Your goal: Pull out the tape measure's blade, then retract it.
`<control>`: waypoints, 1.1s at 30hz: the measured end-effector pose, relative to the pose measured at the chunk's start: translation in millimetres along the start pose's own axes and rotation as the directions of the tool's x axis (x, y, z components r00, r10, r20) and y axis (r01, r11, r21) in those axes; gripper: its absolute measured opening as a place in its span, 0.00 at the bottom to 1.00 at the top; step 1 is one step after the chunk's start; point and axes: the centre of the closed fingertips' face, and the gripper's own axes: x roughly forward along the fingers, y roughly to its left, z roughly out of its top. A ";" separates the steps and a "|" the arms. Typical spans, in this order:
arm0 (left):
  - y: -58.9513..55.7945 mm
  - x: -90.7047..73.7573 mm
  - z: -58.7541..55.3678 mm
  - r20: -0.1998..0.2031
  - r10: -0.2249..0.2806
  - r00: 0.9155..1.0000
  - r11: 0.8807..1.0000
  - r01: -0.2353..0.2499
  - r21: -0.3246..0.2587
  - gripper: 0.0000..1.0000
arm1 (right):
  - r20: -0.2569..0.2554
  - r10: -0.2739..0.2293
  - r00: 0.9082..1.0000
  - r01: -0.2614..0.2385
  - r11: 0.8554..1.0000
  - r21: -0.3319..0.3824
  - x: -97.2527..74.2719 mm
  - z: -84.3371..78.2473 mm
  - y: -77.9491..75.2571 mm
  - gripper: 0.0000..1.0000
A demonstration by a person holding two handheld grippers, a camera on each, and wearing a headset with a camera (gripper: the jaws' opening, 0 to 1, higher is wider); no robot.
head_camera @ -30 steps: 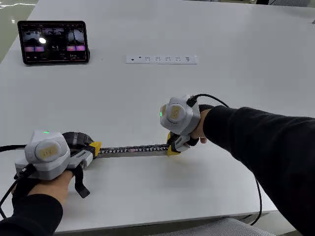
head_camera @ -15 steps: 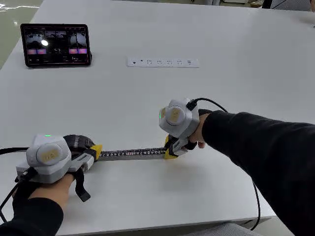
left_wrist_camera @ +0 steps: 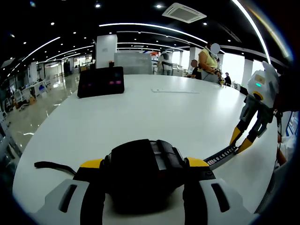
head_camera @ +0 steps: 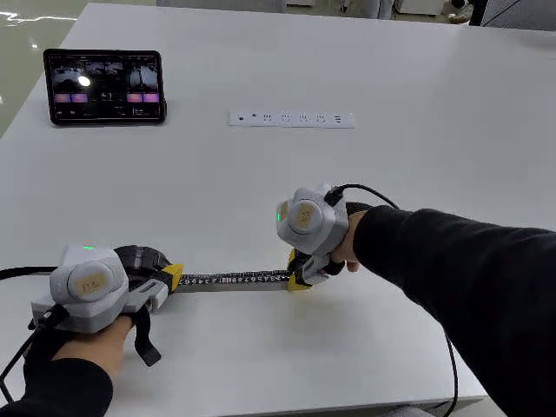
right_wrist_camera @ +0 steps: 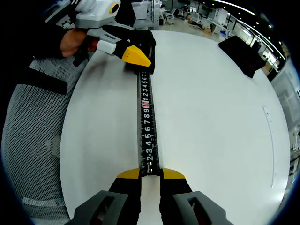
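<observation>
The left gripper (left_wrist_camera: 144, 162) has its fingers clamped around the tape measure's black case (head_camera: 139, 258), which rests on the white counter (head_camera: 365, 174) near its front edge. The right gripper (right_wrist_camera: 151, 176) has its fingers pinched nearly closed on the free tip of the blade (right_wrist_camera: 146, 122). A short stretch of blade lies flat on the counter between the two, so the pull-out looks at least begun; whether it is at full draw cannot be told, and the blade has yet to go back into the case.
</observation>
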 end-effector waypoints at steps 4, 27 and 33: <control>0.3 0.5 -0.2 -0.001 -0.001 1.000 1.000 0.001 0.001 0.63 | -0.005 -0.002 1.000 0.002 1.000 -0.003 1.2 2.1 0.5 0.10; 0.5 1.3 -2.0 0.001 -0.001 1.000 1.000 0.001 0.007 0.63 | -0.008 -0.003 1.000 0.003 1.000 -0.015 5.1 13.1 1.3 0.11; 0.2 0.1 -2.3 0.000 -0.003 1.000 1.000 0.003 0.008 0.63 | -0.011 -0.006 1.000 0.006 1.000 -0.018 6.2 16.2 1.6 0.11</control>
